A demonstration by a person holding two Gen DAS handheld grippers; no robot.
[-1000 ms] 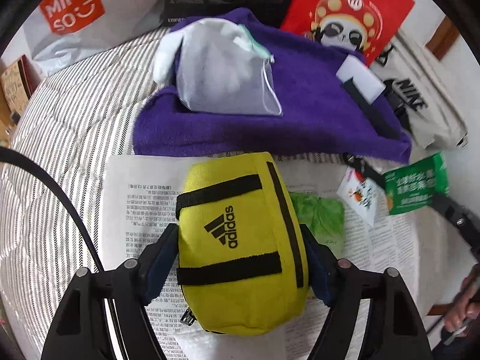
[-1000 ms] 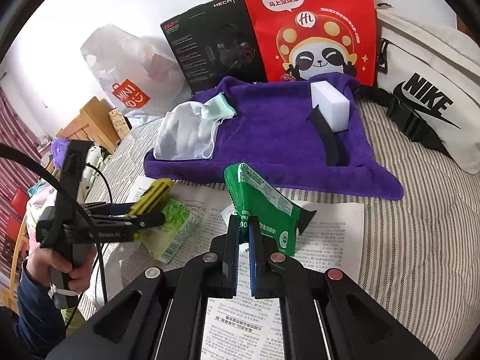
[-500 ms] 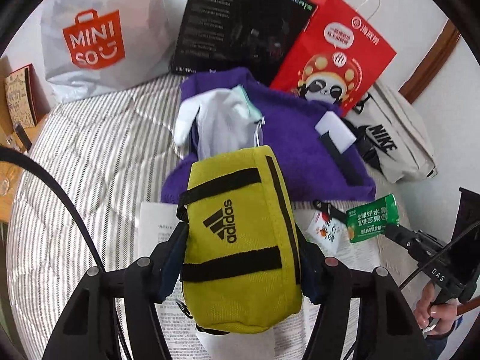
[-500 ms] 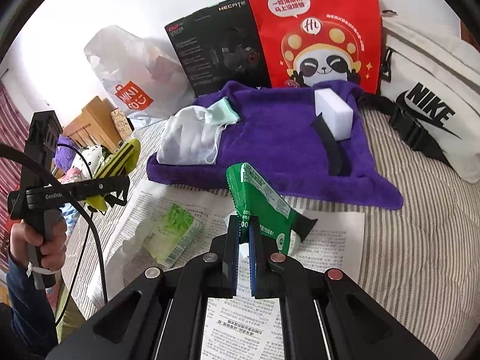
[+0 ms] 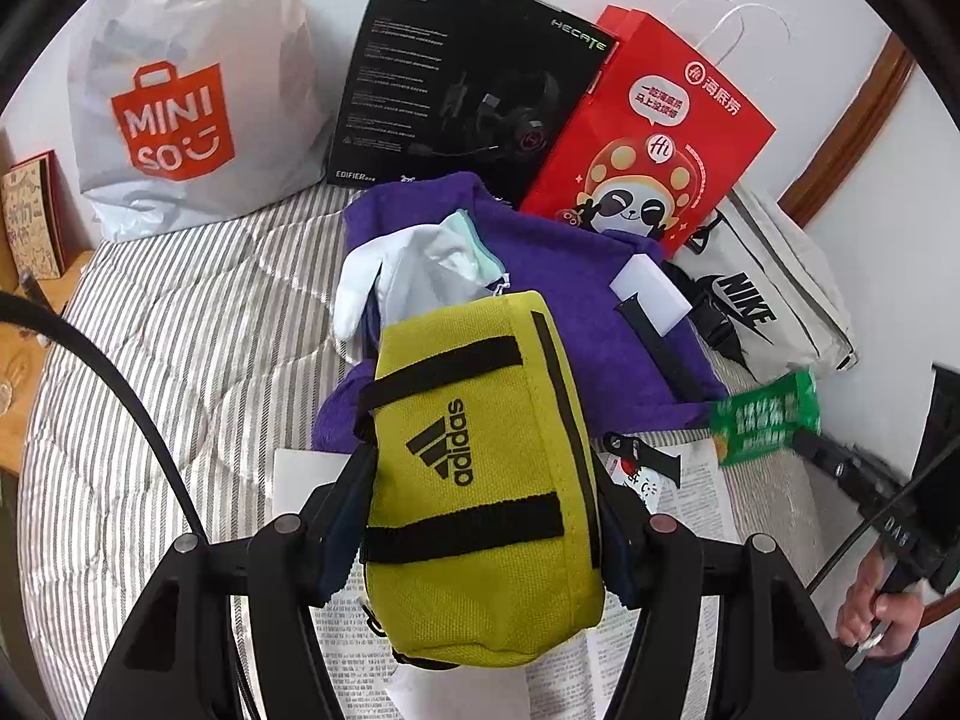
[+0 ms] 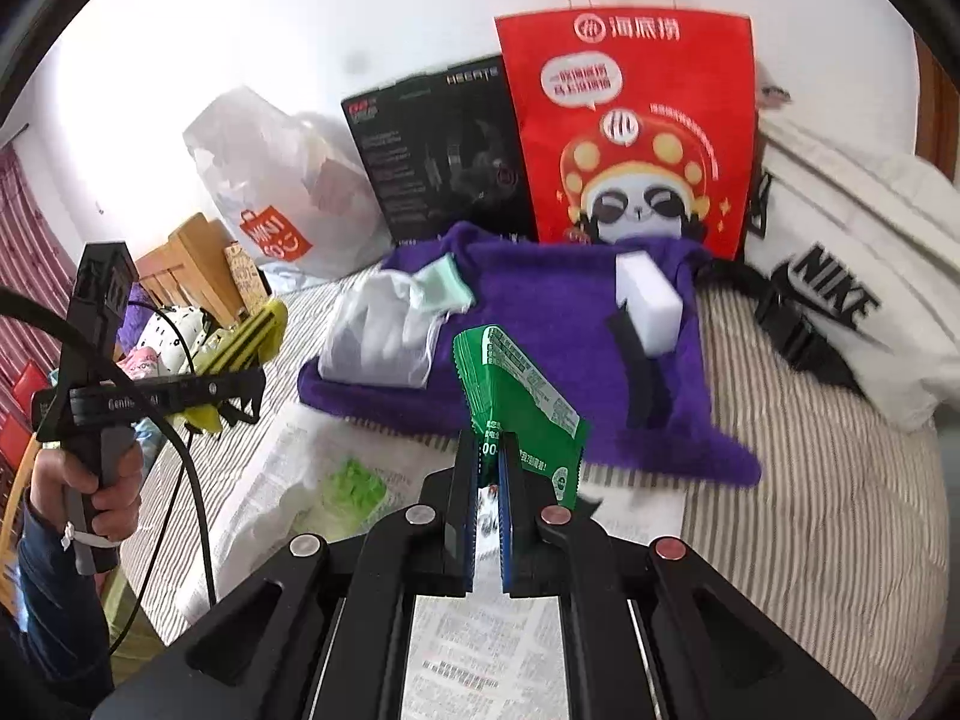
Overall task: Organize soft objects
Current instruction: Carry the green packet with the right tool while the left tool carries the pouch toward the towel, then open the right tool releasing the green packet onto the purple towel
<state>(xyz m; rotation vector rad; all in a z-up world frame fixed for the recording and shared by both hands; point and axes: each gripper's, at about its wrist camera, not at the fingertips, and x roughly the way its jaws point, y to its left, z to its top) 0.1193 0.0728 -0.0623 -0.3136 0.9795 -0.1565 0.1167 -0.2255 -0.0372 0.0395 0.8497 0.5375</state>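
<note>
Yellow pouch (image 5: 480, 480) sits clamped across its width between the half-spread jaws of the left gripper (image 5: 480, 516), raised clear of the newspaper (image 5: 690, 480) and fronting the purple towel (image 5: 570, 300); the grip looks sound. Right gripper (image 6: 489, 480) is pinched nearly closed on the green packet (image 6: 516, 396), likewise aloft. Judgement: both loads belong on the towel beside the mesh bag (image 6: 378, 336) and white sponge (image 6: 648, 300); carry each level, lower until resting, release only then.
</note>
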